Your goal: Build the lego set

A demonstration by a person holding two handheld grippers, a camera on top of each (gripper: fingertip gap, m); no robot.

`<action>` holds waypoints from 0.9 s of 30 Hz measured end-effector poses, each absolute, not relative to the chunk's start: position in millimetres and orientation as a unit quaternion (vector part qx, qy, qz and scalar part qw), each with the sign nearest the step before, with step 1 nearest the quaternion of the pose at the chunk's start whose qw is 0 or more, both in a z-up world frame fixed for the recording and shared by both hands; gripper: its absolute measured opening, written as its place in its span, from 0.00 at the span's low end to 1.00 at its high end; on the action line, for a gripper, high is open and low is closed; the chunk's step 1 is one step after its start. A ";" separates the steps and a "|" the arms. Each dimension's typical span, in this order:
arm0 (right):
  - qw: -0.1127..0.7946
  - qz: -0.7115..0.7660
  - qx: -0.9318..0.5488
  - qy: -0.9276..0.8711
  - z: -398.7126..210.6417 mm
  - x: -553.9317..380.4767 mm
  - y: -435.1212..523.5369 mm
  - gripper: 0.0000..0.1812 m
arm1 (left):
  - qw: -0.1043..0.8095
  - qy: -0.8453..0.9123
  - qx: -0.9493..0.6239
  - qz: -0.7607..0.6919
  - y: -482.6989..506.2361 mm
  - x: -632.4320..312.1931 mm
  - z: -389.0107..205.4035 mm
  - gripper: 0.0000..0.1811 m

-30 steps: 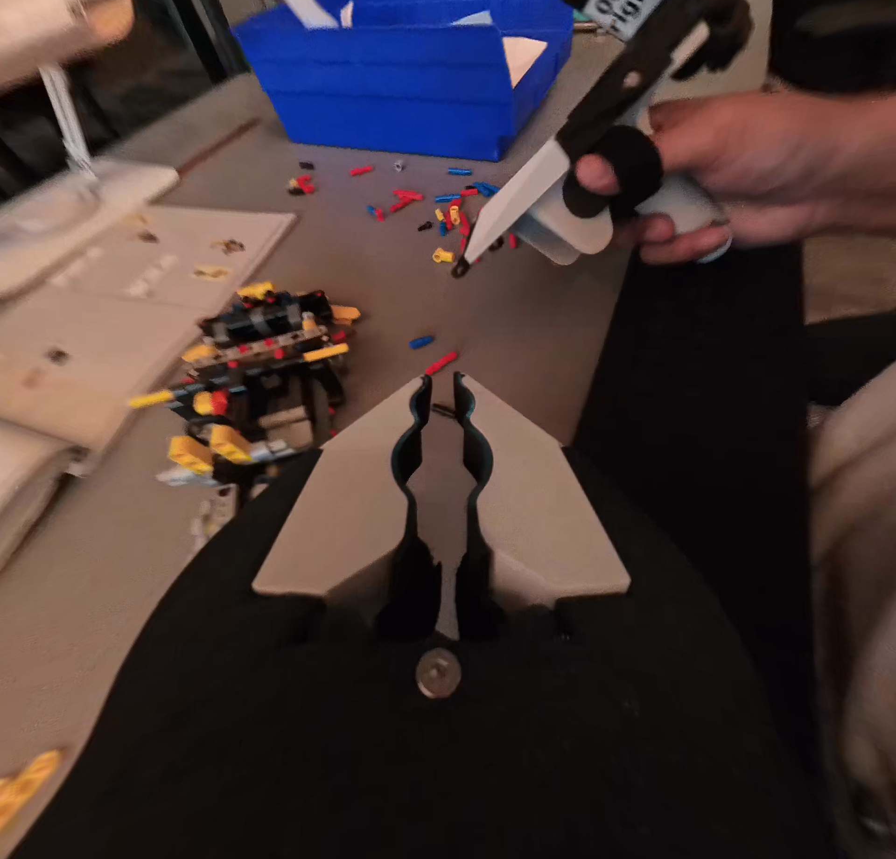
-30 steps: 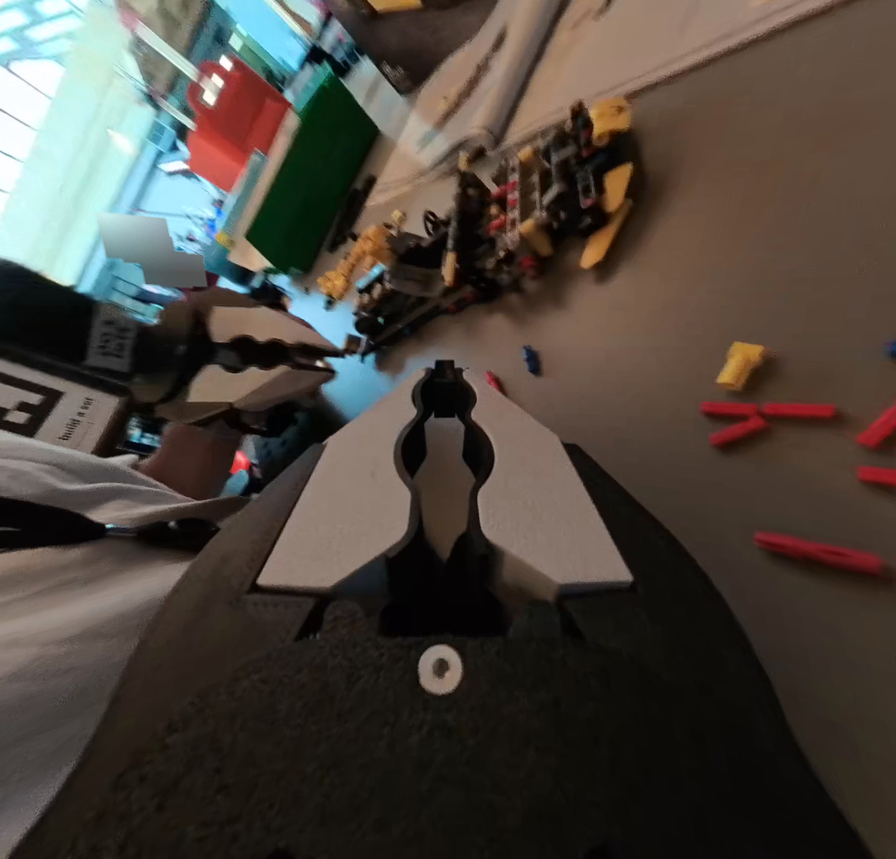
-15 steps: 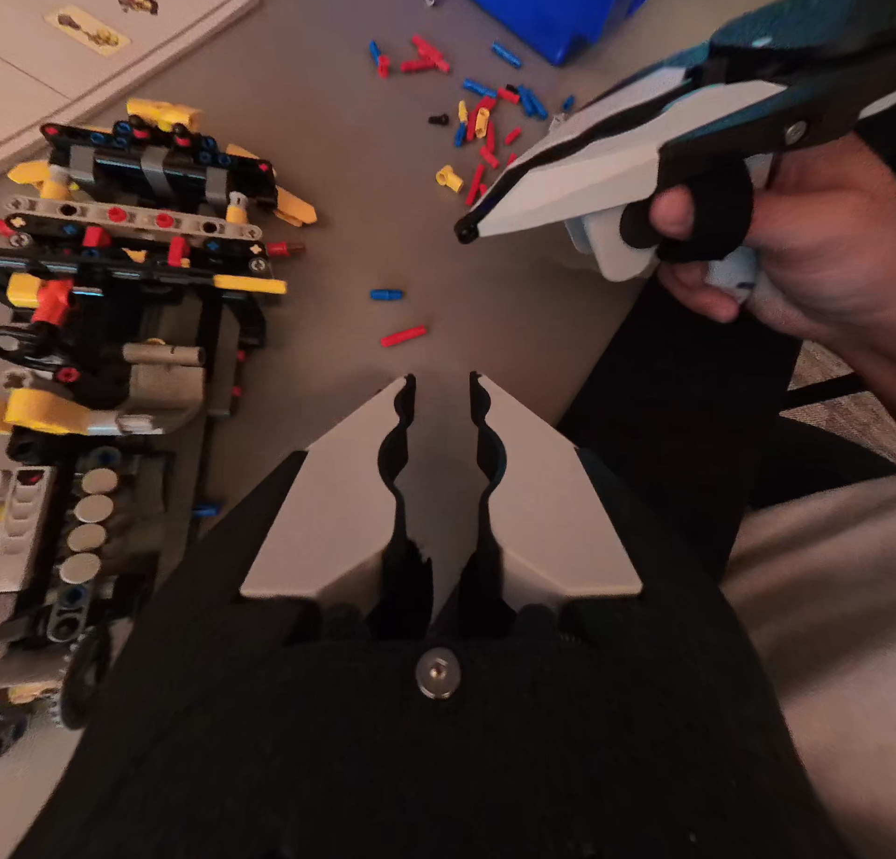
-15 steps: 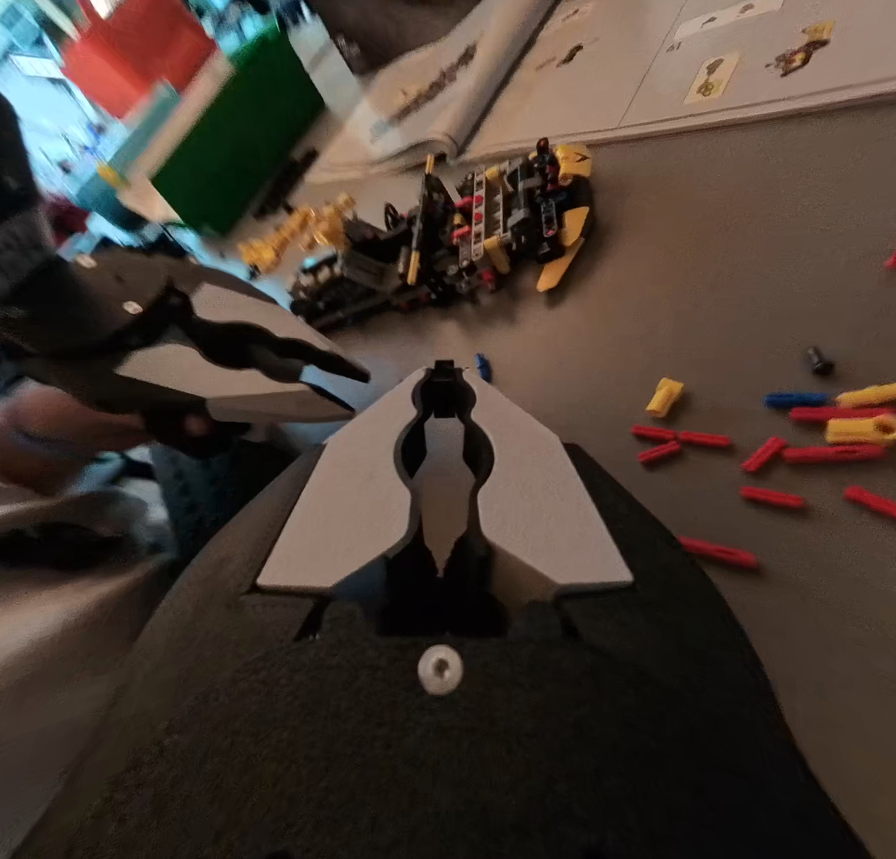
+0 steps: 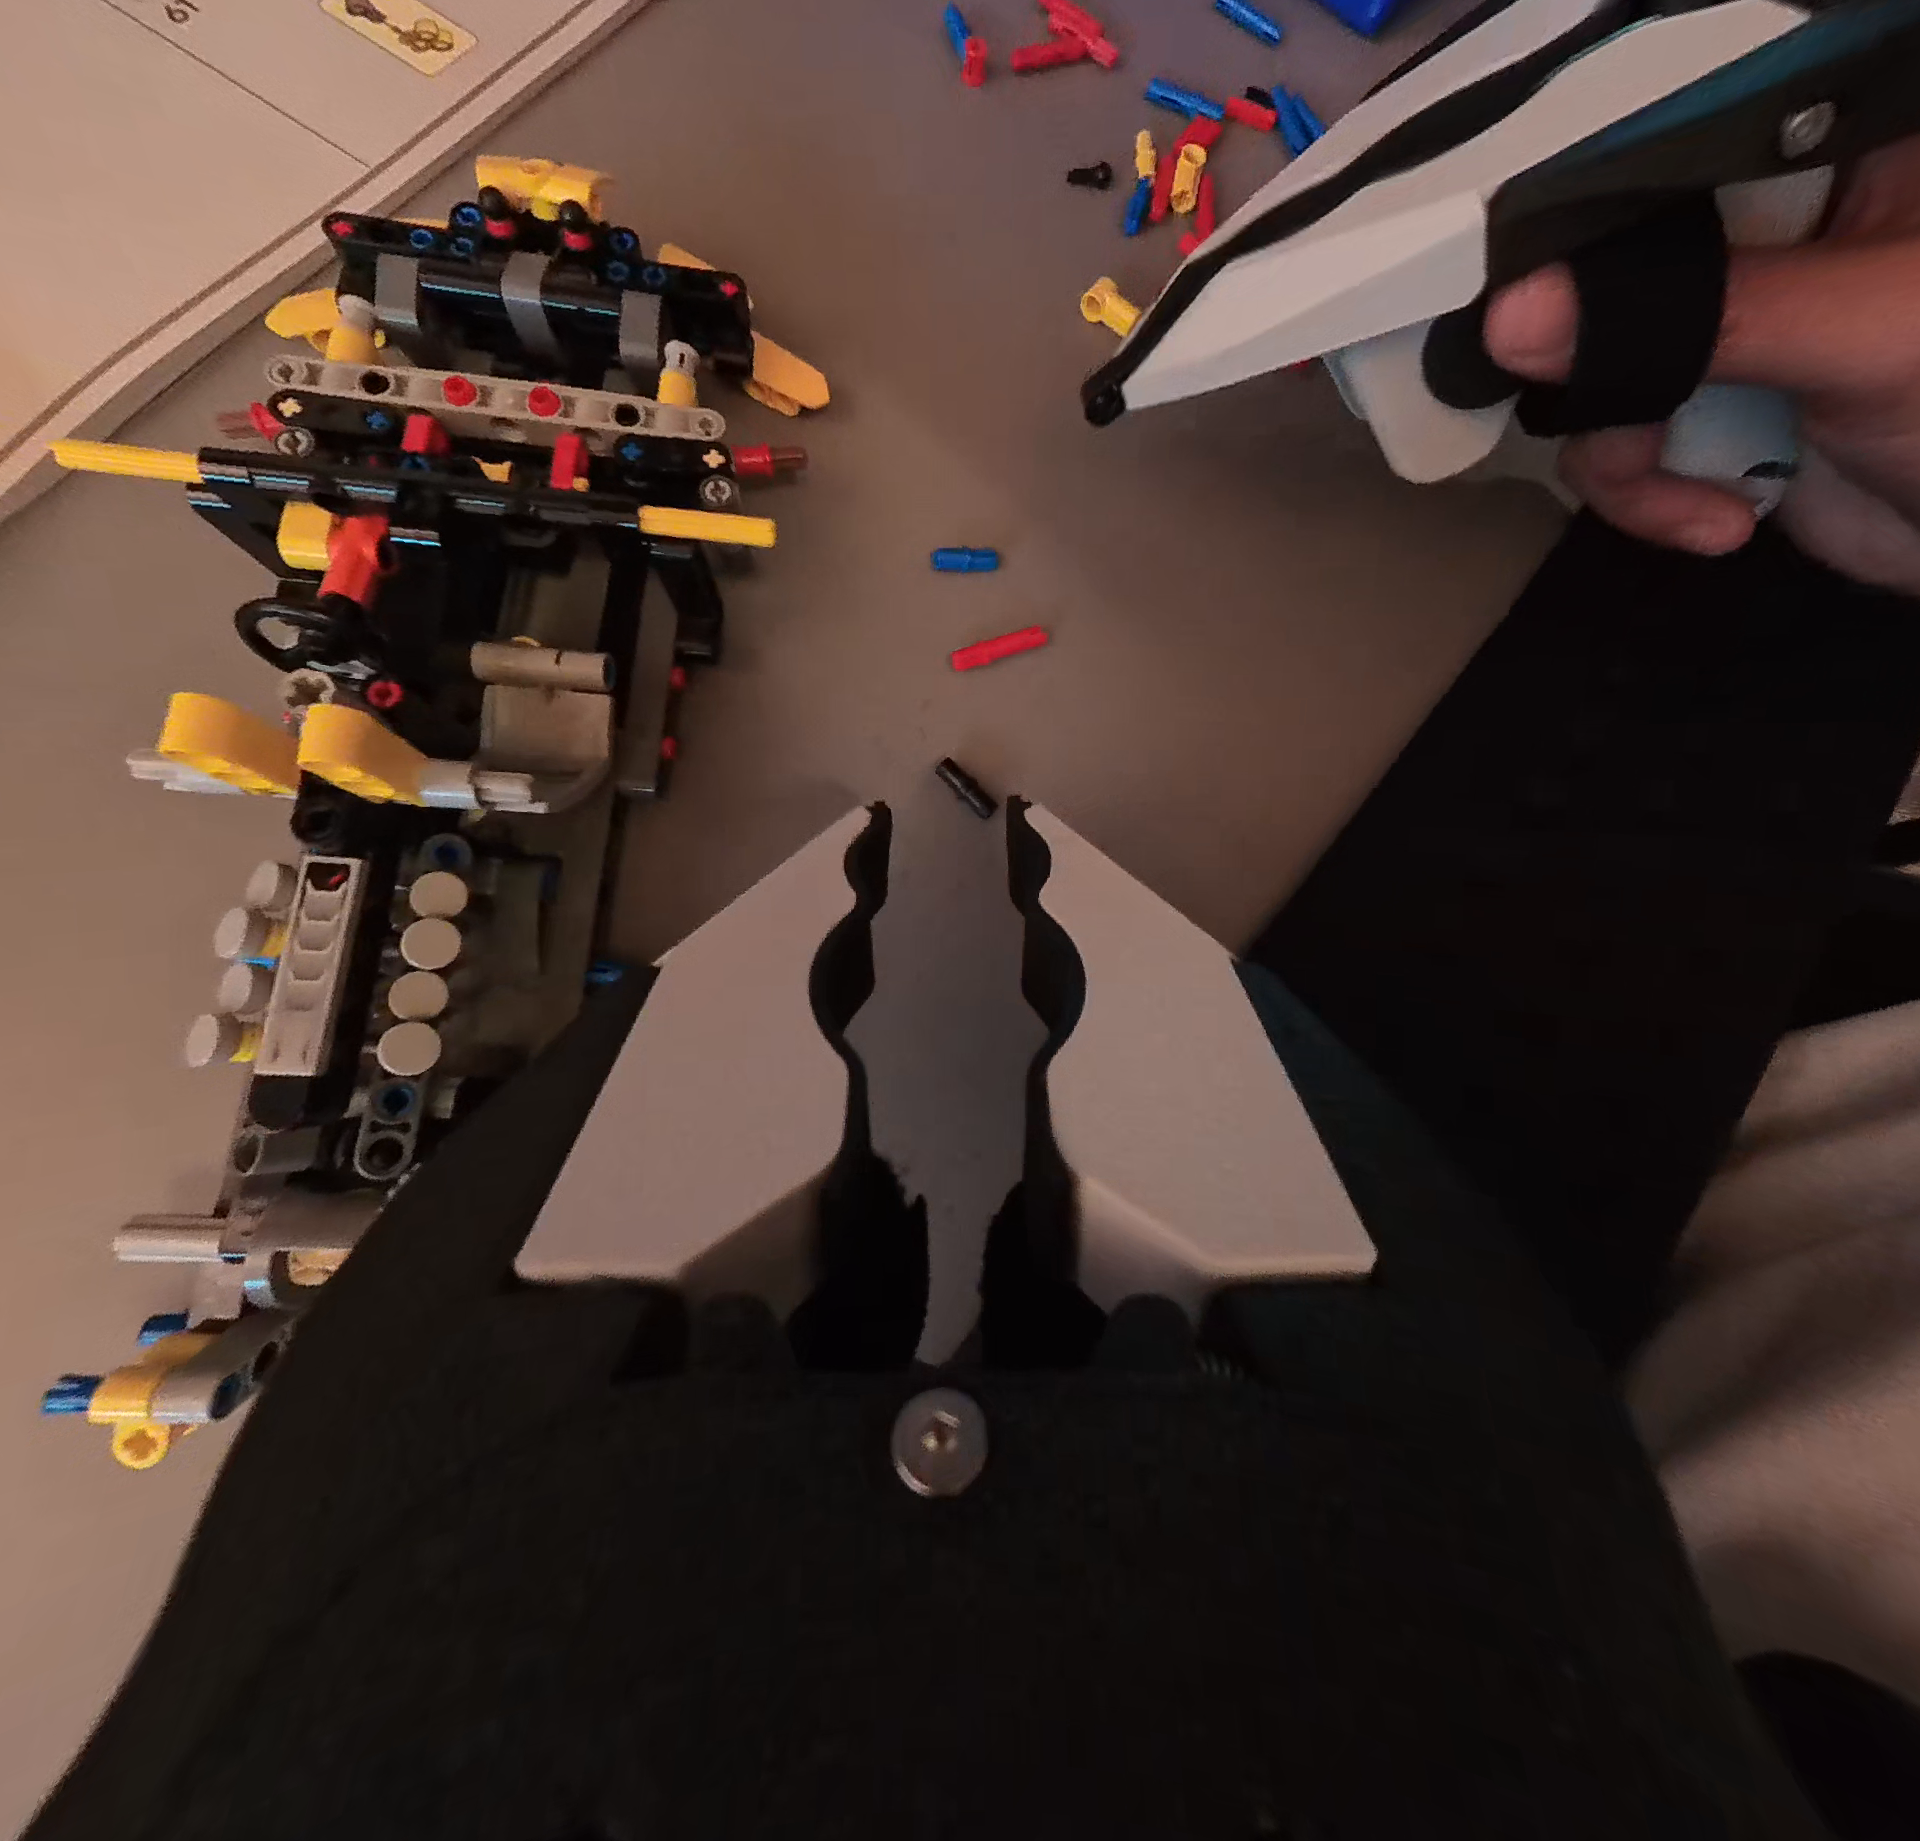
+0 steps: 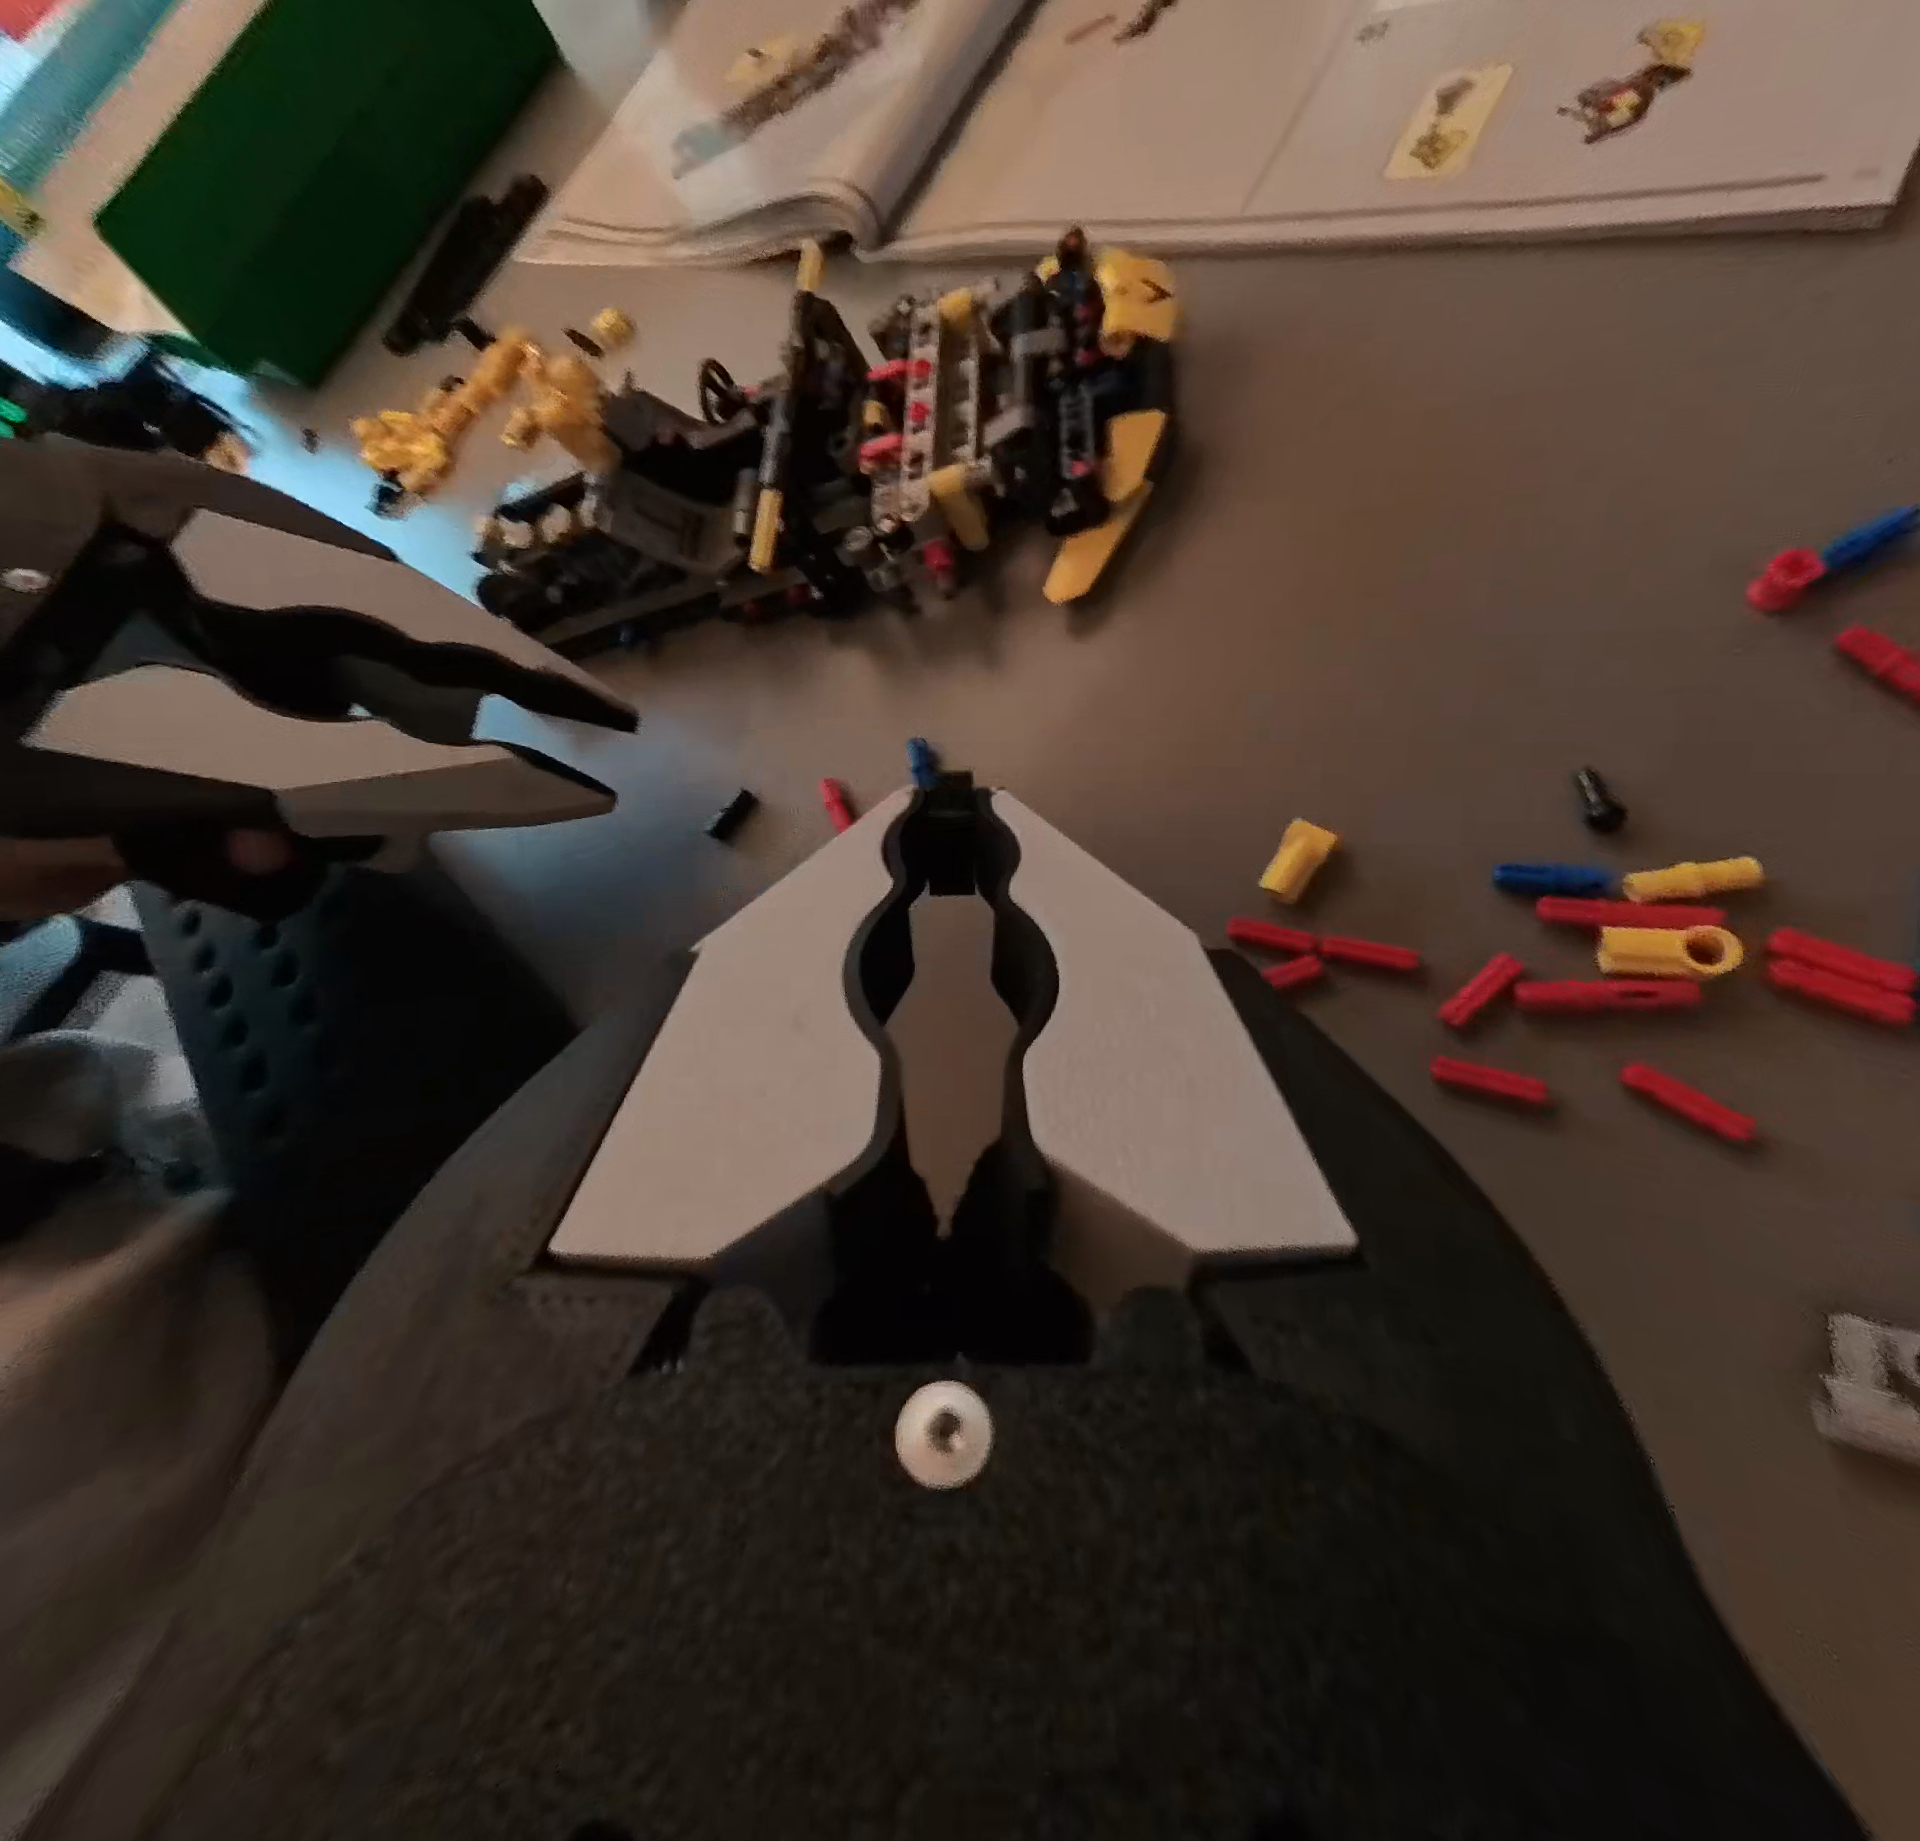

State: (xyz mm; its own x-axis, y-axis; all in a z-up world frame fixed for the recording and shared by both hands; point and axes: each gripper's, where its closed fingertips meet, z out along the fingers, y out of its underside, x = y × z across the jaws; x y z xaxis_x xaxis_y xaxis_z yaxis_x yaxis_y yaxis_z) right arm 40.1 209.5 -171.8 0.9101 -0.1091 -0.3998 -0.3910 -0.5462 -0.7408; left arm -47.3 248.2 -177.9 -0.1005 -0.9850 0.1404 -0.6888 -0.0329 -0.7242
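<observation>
Two grippers: both worked over the table.
Left gripper (image 5: 943, 812): jaws parted, empty, poised over black pin (image 5: 965, 788).
Right gripper (image 6: 948, 804): jaws pinched a small black peg (image 6: 950, 823), likely bound for the model (image 6: 883, 461).

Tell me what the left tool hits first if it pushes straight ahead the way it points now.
The left tool, open, would likely first meet the small black pin lying on the table just ahead of its tips. Beyond it lies a red pin. Height above the table is unclear.

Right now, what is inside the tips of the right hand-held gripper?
A small black plastic peg sits pinched between the right hand-held gripper tips. Its far end is hidden.
</observation>
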 end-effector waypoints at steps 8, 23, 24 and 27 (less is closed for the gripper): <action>0.403 0.123 -0.901 0.100 -189.4 36.8 213.4 0.04 | 0.230 0.677 -0.613 -0.336 249.0 -42.2 -177.0 0.13; 0.490 0.158 -0.843 0.156 -157.7 20.4 195.1 0.04 | 0.157 0.938 -0.188 -0.245 237.4 2.4 -144.6 0.13; 0.498 0.158 -0.837 0.164 -155.6 20.7 191.6 0.04 | 0.118 0.946 -0.168 -0.251 233.1 3.3 -148.6 0.13; 0.530 0.157 -0.813 0.183 -144.7 20.0 180.2 0.04 | 0.011 0.957 -0.146 -0.250 224.1 3.8 -167.3 0.13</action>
